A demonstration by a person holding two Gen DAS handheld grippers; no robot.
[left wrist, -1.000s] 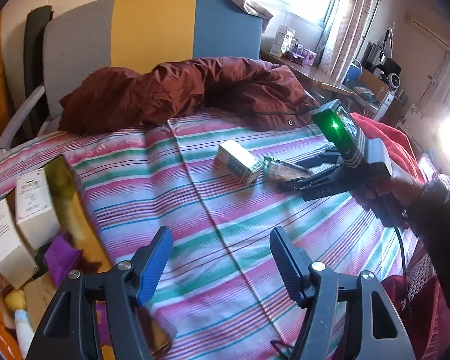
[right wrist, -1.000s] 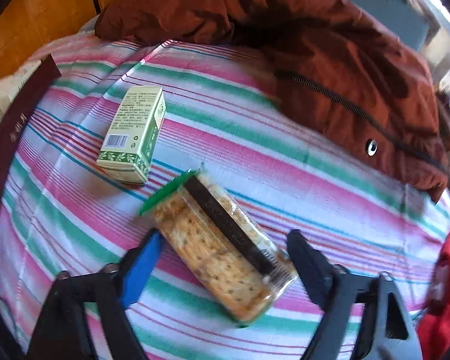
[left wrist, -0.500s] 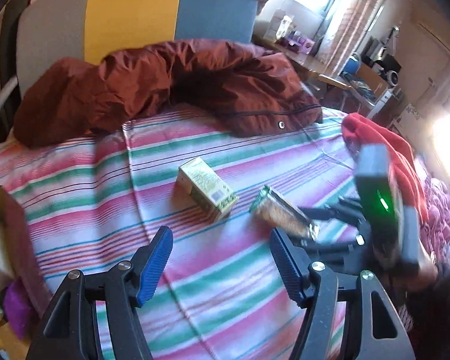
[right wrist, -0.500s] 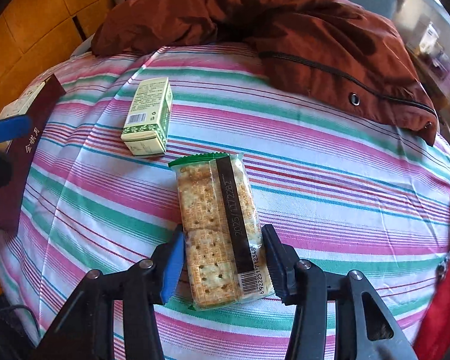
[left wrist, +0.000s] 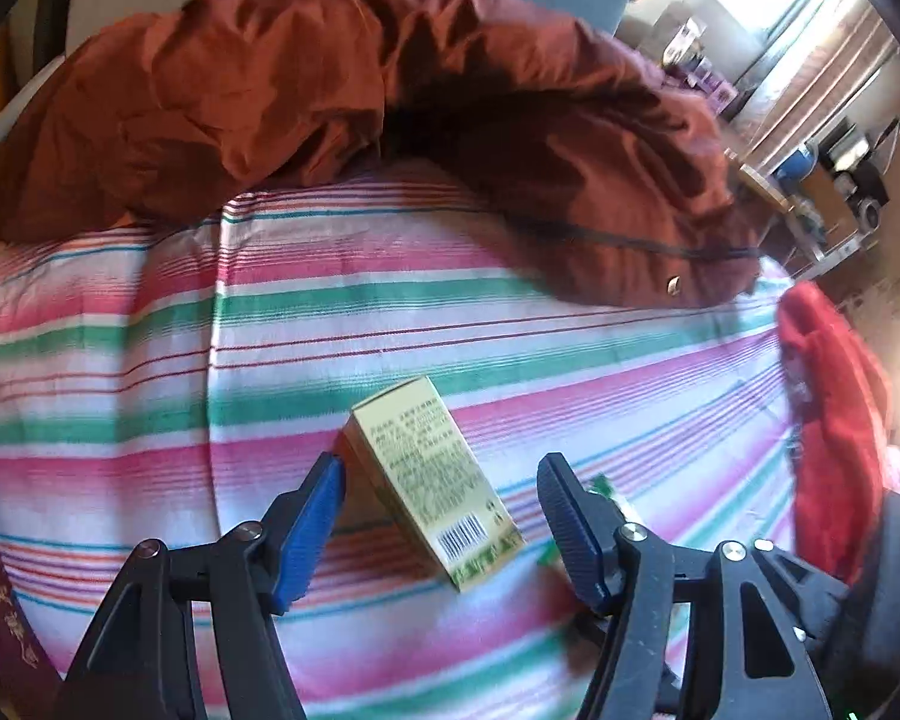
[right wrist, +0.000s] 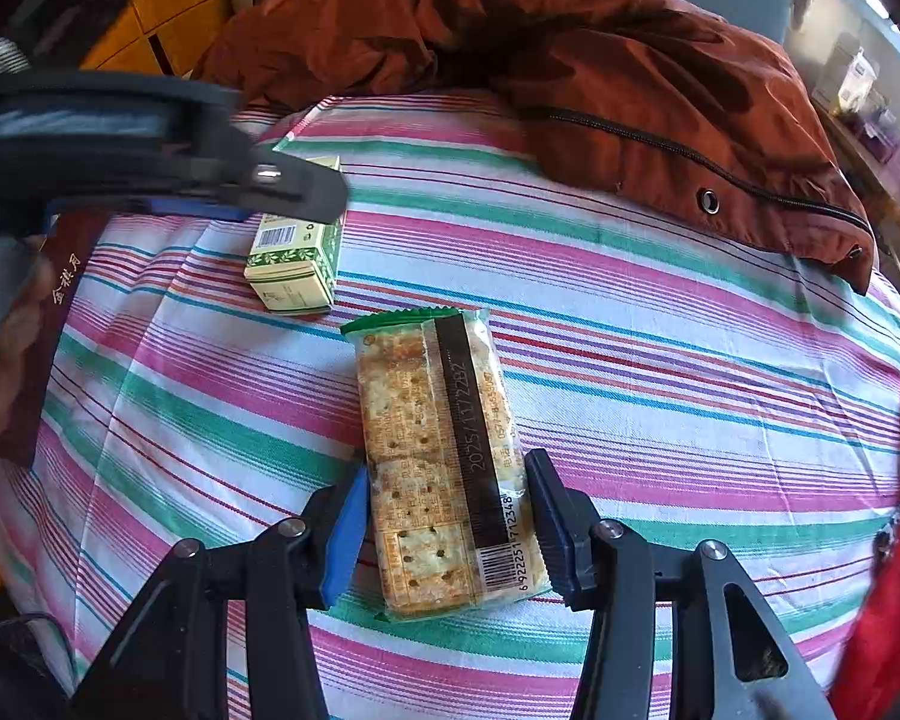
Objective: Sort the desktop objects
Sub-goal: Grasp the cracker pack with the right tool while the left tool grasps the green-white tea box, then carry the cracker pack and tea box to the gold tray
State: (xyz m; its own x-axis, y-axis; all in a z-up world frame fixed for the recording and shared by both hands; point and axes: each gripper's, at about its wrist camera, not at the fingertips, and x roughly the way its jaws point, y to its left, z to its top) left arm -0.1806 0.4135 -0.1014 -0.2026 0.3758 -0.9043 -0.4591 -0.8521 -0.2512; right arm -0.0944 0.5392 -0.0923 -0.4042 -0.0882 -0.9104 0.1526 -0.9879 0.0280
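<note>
A clear pack of crackers [right wrist: 444, 462] with a green end lies on the striped cloth [right wrist: 660, 360]. My right gripper [right wrist: 447, 525] is shut on the pack's near end, both pads touching its sides. A small green-and-cream box [left wrist: 432, 483] lies on the cloth; it also shows in the right wrist view [right wrist: 297, 252]. My left gripper [left wrist: 441, 531] is open with its jaws either side of the box, not touching it. In the right wrist view the left gripper's finger [right wrist: 282, 186] hangs over the box. A green corner of the pack [left wrist: 603, 489] peeks by the left gripper's right finger.
A rust-brown jacket [left wrist: 390, 108] lies bunched across the far side of the cloth. A dark red booklet [right wrist: 36, 330] lies at the left. Red fabric [left wrist: 834, 420] sits at the right edge. A desk with clutter [left wrist: 810, 192] stands beyond.
My left gripper has moved forward and down until its open jaws flank the small box. My right gripper stays closed on the cracker pack, which sits a little straighter.
</note>
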